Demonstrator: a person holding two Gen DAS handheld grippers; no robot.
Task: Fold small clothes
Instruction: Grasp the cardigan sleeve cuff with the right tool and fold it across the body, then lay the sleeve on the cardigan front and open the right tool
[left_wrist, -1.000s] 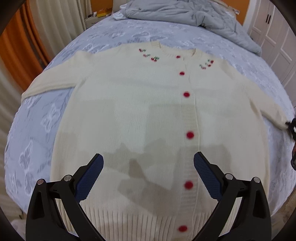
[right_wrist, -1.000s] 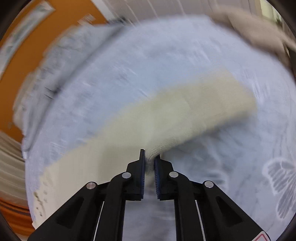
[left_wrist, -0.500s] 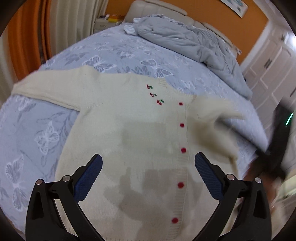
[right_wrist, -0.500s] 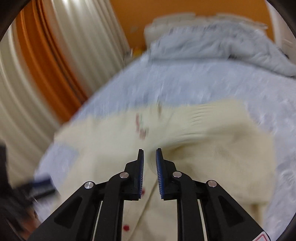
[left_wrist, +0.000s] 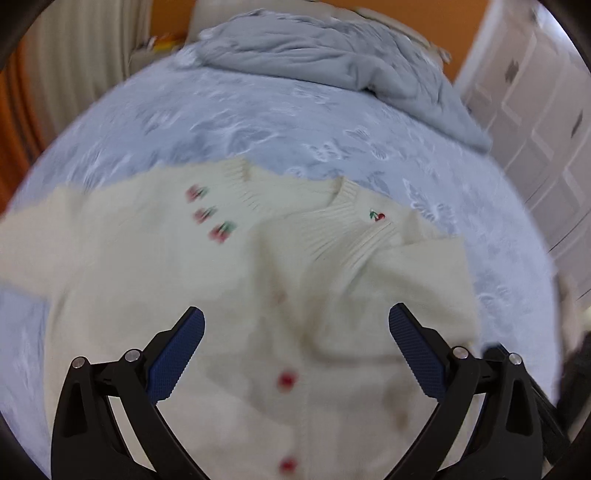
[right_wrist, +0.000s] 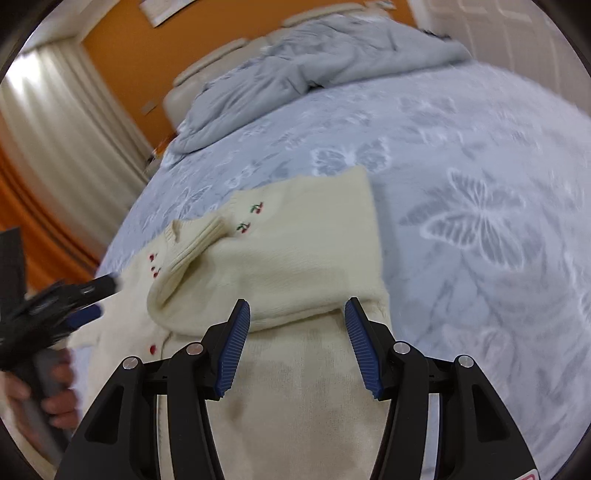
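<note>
Hovering just over the lower front of the cardigan (right_wrist: 295, 387), the right tool (right_wrist: 295, 339) has its fingers spread with nothing between them; the blue pads frame the near edge of the folded-over sleeve (right_wrist: 295, 266), which lies across the chest directly ahead of it. That sleeve is already doubled inward on this side, its ribbed cuff (right_wrist: 192, 243) pointing toward the middle of the garment.

The left tool (left_wrist: 295, 350) is likewise spread wide and holds nothing. It hangs above the button strip (left_wrist: 288, 380), which runs straight away from it toward the neckline (left_wrist: 343, 192), so the cardigan's long axis lines up with this tool's forward direction. In the right wrist view the left tool shows at the far left edge, blurred, gripped by the person's hand (right_wrist: 55, 384).

What the next move most likely turns on is the other sleeve (left_wrist: 44, 236): it lies stretched out flat to the left of the body, crosswise to the button strip, well off to the left of the left tool and on the far side of the garment from the right tool. The left tool is plainly the nearer one, so that sleeve would seem to be its job, swinging out leftward to reach it. Motion blur hides where that sleeve's cuff ends.

Beyond the collar the cardigan gives way to the bare bed (left_wrist: 258, 122) with its pale blue butterfly-print cover, and farther still a rumpled grey blanket (left_wrist: 325, 55) is heaped by the headboard.
</note>
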